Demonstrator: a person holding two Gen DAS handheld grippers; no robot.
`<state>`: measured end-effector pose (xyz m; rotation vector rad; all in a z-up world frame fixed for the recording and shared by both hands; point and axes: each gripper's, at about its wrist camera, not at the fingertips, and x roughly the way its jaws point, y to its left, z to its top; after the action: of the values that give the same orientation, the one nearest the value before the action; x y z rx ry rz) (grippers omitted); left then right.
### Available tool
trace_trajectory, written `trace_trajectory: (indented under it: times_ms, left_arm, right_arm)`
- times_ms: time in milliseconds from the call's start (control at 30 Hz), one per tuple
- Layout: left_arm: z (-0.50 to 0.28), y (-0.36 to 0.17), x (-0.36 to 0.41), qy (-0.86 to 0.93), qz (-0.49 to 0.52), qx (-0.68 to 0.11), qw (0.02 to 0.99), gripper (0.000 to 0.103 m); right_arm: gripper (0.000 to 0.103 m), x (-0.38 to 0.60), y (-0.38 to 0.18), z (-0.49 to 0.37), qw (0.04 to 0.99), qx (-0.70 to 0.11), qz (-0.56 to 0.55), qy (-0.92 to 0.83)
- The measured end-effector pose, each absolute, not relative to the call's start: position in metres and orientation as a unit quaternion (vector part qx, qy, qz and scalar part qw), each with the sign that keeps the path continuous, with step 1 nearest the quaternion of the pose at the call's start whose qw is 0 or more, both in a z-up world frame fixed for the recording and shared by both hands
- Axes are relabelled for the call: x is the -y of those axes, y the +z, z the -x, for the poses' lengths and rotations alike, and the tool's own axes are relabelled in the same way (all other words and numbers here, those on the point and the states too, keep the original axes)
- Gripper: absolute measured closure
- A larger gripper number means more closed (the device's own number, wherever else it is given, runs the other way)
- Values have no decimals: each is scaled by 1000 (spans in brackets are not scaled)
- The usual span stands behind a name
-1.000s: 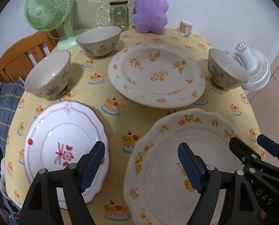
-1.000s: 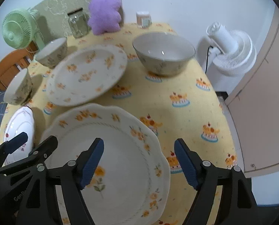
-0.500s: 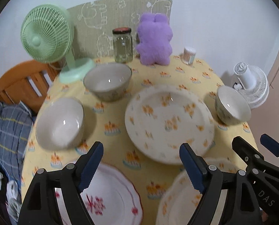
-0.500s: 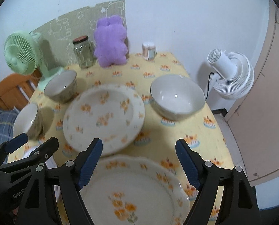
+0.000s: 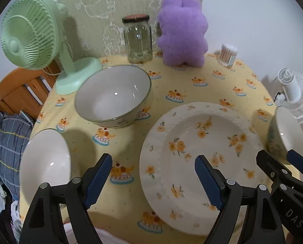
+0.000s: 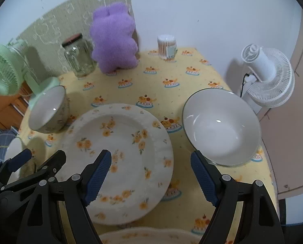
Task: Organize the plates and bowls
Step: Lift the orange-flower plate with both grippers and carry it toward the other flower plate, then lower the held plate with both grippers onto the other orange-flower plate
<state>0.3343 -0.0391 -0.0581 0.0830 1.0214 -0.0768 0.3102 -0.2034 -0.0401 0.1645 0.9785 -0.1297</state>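
Both cameras have travelled forward over the bench (image 5: pixel 192 85) since a second ago: the scalloped plate and the pink-rimmed plate that filled the foreground have dropped almost out of view, leaving only slivers at the bottom edge. The flowered deep plate (image 5: pixel 200 158) now lies directly ahead, with three bowls around it: one bowl (image 5: pixel 112 97) behind it to the left, a second bowl (image 5: pixel 45 162) at the left edge, a third bowl (image 6: pixel 220 126) to its right. The left hand-held gripper (image 5: pixel 153 179) hangs over the cloth beside the plate's left rim, released and empty. The right hand-held gripper (image 6: pixel 151 174) hovers above the plate's right rim, likewise spread wide, grasping nothing.
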Motion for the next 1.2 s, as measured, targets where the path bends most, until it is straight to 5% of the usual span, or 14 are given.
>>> trace_trajectory:
  times_ms: [333, 500, 1200]
  left_arm:
    - [-359, -88, 45, -44, -52, -516, 854, 27]
    - [-366, -96, 46, -59, -49, -532, 843, 45]
    - [-359, -98, 45, -65, -67, -545, 833, 39]
  right_arm:
    - [22, 211, -79, -344, 853, -507, -95, -78]
    - [30, 198, -85, -352, 855, -509, -67, -81]
    - [37, 196, -94, -353, 842, -524, -71, -106]
